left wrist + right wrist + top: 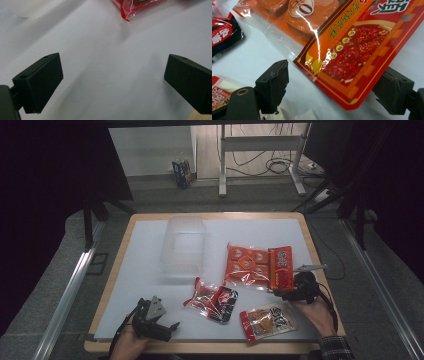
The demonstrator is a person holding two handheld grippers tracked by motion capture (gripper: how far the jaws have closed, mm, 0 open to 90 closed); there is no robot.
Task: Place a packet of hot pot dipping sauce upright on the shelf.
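A large orange-and-red snack packet [255, 265] lies flat on the white table top [145, 270], right of centre. My right gripper [282, 292] sits at its near right corner. In the right gripper view the jaws of the right gripper [335, 77] stand apart on either side of that corner of the packet [352, 50], the left pad clear of it and the right pad at its edge. My left gripper [167, 327] rests low at the front left, open, and in its own view the left gripper [112, 72] has bare table between the jaws.
A clear plastic container [184, 245] stands behind the middle. A small red-and-black packet [212, 300] lies in front of it, and an orange packet [267, 320] lies near the front edge, close to the right hand. A wooden rim [115, 270] borders the table.
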